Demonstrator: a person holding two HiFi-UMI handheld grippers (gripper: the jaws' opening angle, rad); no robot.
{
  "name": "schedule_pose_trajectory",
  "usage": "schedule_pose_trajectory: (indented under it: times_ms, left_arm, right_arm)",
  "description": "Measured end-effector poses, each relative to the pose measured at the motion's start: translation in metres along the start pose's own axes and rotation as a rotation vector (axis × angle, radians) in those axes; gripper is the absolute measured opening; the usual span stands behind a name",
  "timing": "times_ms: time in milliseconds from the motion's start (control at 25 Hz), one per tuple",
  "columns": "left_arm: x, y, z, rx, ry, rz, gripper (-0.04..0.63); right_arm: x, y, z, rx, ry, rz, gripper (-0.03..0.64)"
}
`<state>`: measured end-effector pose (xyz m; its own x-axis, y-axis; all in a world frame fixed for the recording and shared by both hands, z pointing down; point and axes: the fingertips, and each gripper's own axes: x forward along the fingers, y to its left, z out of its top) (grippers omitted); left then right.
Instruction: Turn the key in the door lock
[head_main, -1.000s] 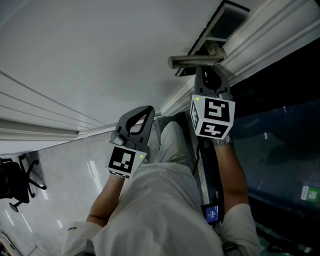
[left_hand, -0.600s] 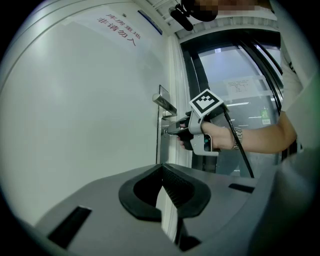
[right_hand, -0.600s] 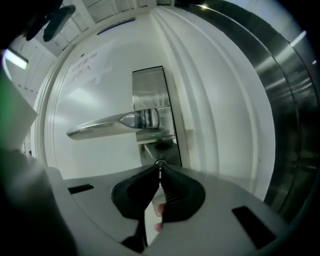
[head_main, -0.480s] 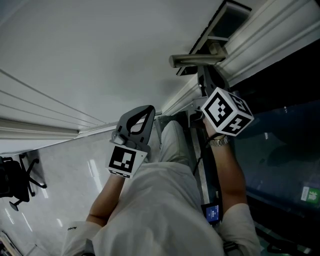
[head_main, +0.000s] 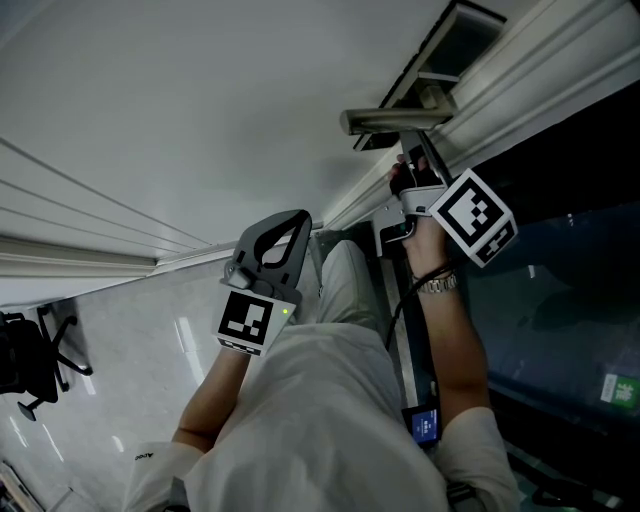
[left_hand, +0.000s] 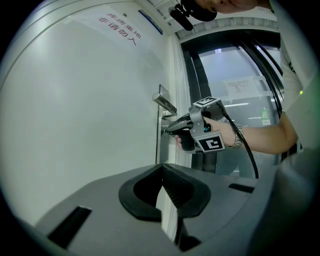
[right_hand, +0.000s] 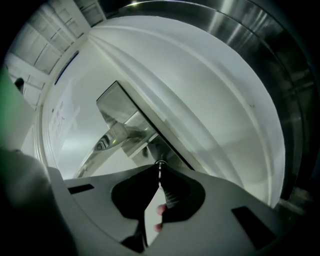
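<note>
The key (right_hand: 159, 172) is almost wholly buried between the closed jaws of the right gripper (right_hand: 160, 166). Only a thin bright edge shows at their tips, and the lock behind it cannot be made out. In the head view that gripper hides the key altogether. A chair (head_main: 30, 362) is cut off by the left edge — and the print on the notice (left_hand: 239, 86) is too small to read.

Door (head_main: 200, 100): smooth, white, painted look, soft sheen.
Handle (head_main: 385, 122): brushed metal, mirror-bright in places.
Key (right_hand: 159, 167): thin bright metal.
Left gripper (left_hand: 161, 170), right gripper (right_hand: 159, 174): matt grey plastic; pads (left_hand: 176, 192) black, ribbed.
Cube (head_main: 478, 218): matt, black-on-white print.
Floor (head_main: 150, 360): pale, glossy, stone-like.
Glass (head_main: 560, 260): dark, glossy.
Watch (head_main: 438, 285): shiny metal.
Clothes (head_main: 330, 400): pale matt cloth.
</note>
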<state>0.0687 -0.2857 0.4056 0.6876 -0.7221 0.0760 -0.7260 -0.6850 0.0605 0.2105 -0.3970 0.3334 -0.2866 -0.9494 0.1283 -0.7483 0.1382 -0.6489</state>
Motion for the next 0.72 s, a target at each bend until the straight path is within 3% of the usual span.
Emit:
schedule_pose_trajectory:
  times_ms: [120,280,520,720]
  left_arm:
    - [-0.001,0.0008,0.0006,-0.003,-0.001,0.004,0.006]
    - [-0.002,0.0015,-0.0002,0.003,-0.003,0.006,0.006]
    - [-0.004,0.0013,-0.0013,0.003,-0.002,0.009,0.006]
    - [-0.0048,0.0001,-0.0007,0.004,-0.002,0.01,0.005]
  right_arm:
    - [0.0001,-0.0008,0.0003,0.124,0.009,0.027,0.012]
    - [0.0014,-0.0008,-0.0006,0.143,0.023,0.047,0.012]
    - [0.0003,0.0008,-0.0043,0.017,0.076,0.064,0.017]
    - [-0.0056,0.002,-0.0084,-0.206,0.117,0.047,0.109]
